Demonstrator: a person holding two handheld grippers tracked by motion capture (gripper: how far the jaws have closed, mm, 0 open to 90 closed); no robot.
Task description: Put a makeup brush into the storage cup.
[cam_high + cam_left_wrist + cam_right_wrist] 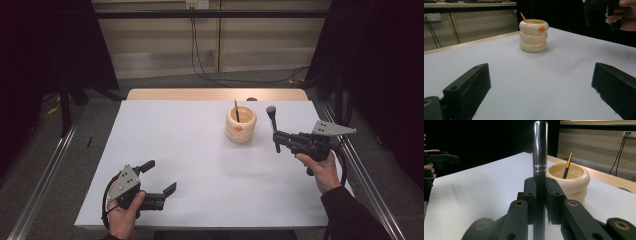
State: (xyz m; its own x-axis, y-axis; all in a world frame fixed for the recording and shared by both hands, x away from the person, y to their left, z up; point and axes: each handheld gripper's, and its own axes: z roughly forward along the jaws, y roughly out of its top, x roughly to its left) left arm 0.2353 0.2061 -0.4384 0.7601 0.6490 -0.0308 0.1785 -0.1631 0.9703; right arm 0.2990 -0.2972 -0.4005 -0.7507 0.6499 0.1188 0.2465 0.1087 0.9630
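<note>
Covering most of the wooden table (150, 94), a white sheet (200, 165) is seen, with a bare strip of wood left at the far edge. A cream holder (240, 125), shaped like three stacked rings with an orange mark on its side, is stood on the sheet toward the far right, and a thin brush (236, 110) is leaned inside it. A dark metallic tube (273, 128) is held upright, clamped between the closed jaws of the right gripper (278, 139), just beside the holder and above the sheet. The left gripper (159, 176) is held low over the near left corner, its jaws spread wide with nothing between them, well apart from the holder. Grey floor is seen around the table, with metal rails (45, 175) along both sides. Beyond it, a pale wall panel is crossed by black cables (200, 60), and dark drapes are hung at either side.
</note>
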